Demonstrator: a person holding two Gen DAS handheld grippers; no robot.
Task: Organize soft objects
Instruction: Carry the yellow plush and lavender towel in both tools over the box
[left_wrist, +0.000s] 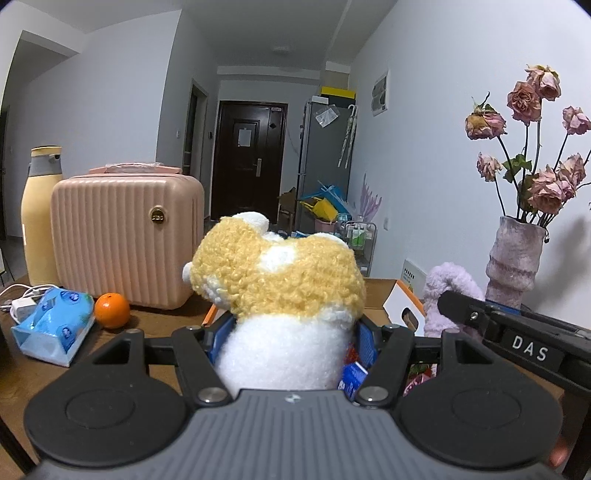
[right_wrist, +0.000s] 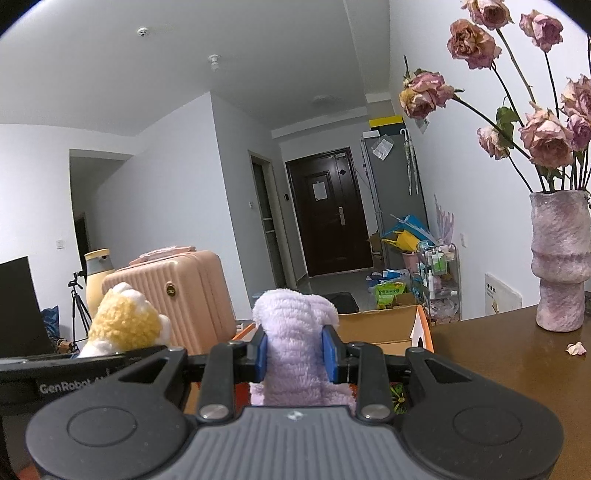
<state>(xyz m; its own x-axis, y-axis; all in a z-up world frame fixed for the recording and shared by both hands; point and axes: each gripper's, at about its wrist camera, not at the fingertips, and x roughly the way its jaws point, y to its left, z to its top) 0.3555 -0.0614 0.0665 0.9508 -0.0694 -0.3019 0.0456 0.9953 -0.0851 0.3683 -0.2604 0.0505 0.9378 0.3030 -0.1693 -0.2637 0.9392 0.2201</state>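
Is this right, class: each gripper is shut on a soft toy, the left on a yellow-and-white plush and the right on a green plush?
One detail is wrong. The right gripper is shut on a lilac plush, not a green one, as the right wrist view shows. The rest holds: the left gripper is shut on the yellow-and-white plush.
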